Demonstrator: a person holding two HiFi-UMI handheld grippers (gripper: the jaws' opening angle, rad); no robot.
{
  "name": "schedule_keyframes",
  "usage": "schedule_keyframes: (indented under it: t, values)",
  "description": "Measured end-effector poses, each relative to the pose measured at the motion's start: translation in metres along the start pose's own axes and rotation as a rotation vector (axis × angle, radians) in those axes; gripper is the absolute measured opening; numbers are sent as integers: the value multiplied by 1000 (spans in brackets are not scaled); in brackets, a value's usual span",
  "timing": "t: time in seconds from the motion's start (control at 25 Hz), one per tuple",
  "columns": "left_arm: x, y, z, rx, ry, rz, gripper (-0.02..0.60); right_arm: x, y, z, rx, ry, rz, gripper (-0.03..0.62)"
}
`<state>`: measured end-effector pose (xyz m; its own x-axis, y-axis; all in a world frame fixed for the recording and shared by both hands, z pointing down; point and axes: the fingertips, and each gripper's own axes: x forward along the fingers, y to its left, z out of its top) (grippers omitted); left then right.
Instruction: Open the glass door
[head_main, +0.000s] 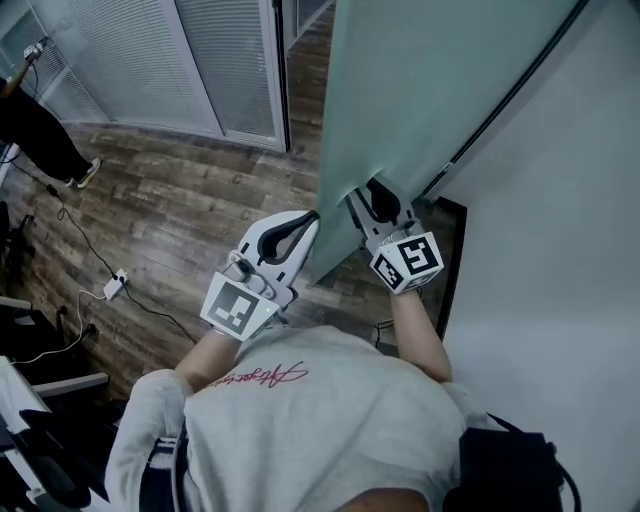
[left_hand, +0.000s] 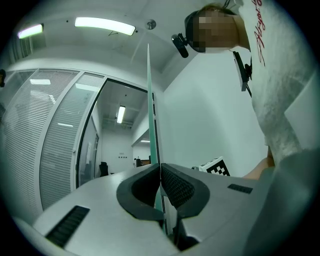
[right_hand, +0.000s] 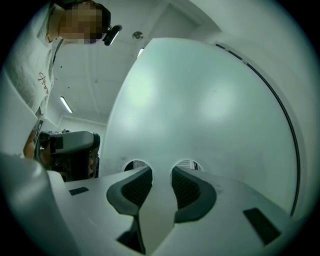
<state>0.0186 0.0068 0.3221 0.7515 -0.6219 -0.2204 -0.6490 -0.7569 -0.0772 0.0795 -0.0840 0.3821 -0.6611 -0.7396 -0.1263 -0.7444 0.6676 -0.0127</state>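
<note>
The frosted glass door (head_main: 420, 90) stands swung out, edge-on ahead of me. My left gripper (head_main: 308, 222) is shut on its thin green edge (left_hand: 149, 100), with the pads meeting on the glass at my left gripper (left_hand: 159, 167). My right gripper (head_main: 372, 192) is at the door's face (right_hand: 200, 100) just beside that edge. In the right gripper view, my right gripper (right_hand: 161, 172) has its tips at two round holes (right_hand: 134, 164) in the glass. The strip of glass between the holes fills the gap between the pads.
A white wall (head_main: 560, 250) runs close on the right of the door. A glass partition with blinds (head_main: 150, 60) stands at the back left. A power strip and cables (head_main: 115, 285) lie on the wood floor. A person (head_main: 30, 130) stands far left.
</note>
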Motion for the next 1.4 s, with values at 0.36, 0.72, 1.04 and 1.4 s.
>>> schedule_keyframes:
  t: [0.36,0.72,1.04,1.4]
  values:
    - [-3,-70,-13,40,27,-60,18,-65,8,8,-1,0,57,133]
    - [8,-120,-21,27,36,-84,18,-128,-4,15,4,-25,105,133]
    - [30,-155,-2,19,-17,-160,18,-179,-6,22,5,-34,124,133]
    - [58,-202,-11,-32,-2,-331,18,-233,-13,33,-2,-23,134,133]
